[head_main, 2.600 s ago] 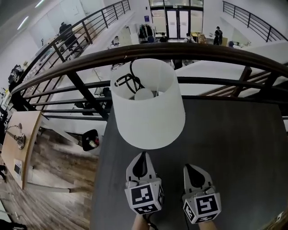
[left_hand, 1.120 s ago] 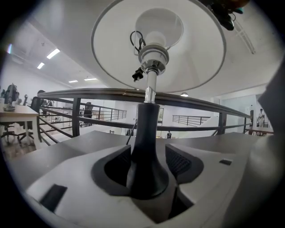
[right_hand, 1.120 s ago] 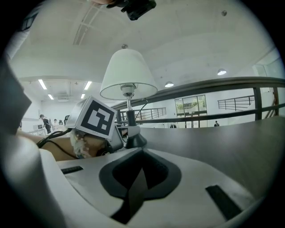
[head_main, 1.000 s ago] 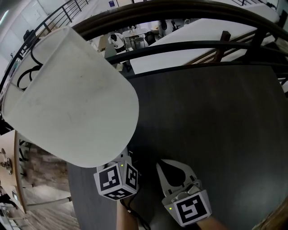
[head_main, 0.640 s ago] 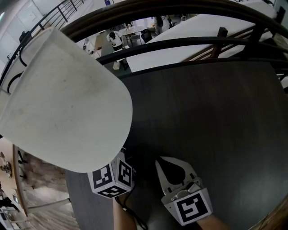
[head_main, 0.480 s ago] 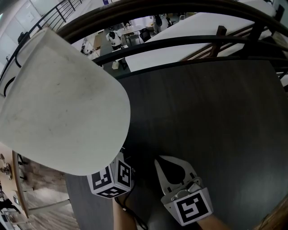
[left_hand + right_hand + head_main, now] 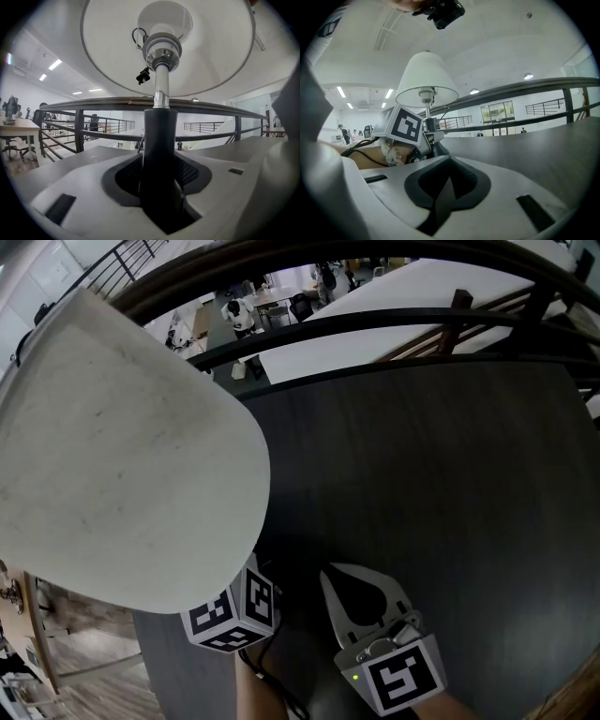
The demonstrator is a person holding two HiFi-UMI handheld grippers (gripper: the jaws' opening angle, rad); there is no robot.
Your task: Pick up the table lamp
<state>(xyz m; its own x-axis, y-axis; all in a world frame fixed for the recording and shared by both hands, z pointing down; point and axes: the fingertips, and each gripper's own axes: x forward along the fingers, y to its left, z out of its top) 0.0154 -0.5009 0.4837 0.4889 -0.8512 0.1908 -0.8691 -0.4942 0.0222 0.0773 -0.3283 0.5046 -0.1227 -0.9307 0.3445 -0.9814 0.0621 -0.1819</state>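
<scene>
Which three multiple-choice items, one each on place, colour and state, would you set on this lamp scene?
1. Where is the pole of the table lamp? A standing free; B between the left gripper's jaws; C between the other gripper's jaws.
2. Which colour is the lampshade? A white; B red; C green.
3. How do the right gripper's jaws stand? A wide apart; B on a cup; C together, empty.
Key: B, its jaws, just closing further, clamp the pole; A, it shows white; C, nothing lies between them.

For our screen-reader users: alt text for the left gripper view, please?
The left gripper, its jaws having just closed further, clamps the table lamp by its dark stem. Its white shade fills the top, seen from below, with a railing behind.
</scene>
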